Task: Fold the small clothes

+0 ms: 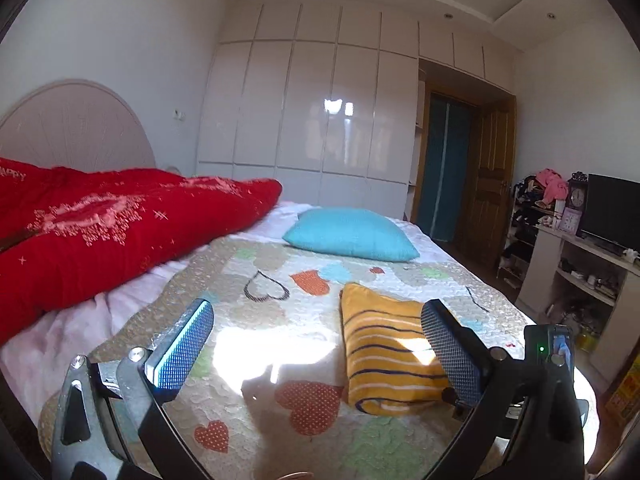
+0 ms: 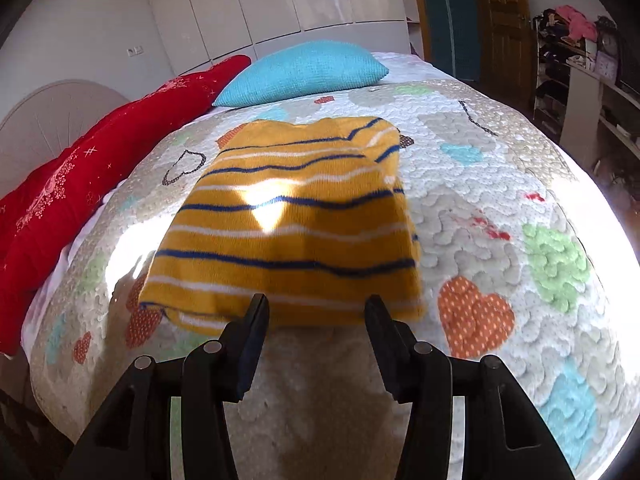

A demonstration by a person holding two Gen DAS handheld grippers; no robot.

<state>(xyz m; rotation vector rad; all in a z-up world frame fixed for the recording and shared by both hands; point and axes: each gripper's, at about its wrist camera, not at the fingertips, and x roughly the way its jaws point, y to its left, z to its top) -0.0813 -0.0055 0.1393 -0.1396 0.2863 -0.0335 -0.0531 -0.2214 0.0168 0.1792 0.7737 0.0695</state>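
Observation:
A folded mustard-yellow garment (image 1: 384, 344) with navy and white stripes lies flat on the heart-patterned quilt (image 1: 248, 264) of a bed. In the left wrist view my left gripper (image 1: 316, 306) hovers over the quilt with its jaws wide apart and nothing between them. The garment sits to its right, partly behind the right finger (image 1: 448, 344). In the right wrist view the garment (image 2: 292, 216) fills the middle. My right gripper (image 2: 317, 300) stands open at the garment's near edge, its fingertips on either side of that edge without pressing on the cloth.
A red duvet (image 1: 100, 232) lies along the left by the headboard, and a blue pillow (image 1: 352, 234) lies beyond the garment. White wardrobes (image 1: 304, 112) and a wooden door (image 1: 492, 192) stand behind the bed. Shelves with a dark monitor (image 1: 612, 216) line the right.

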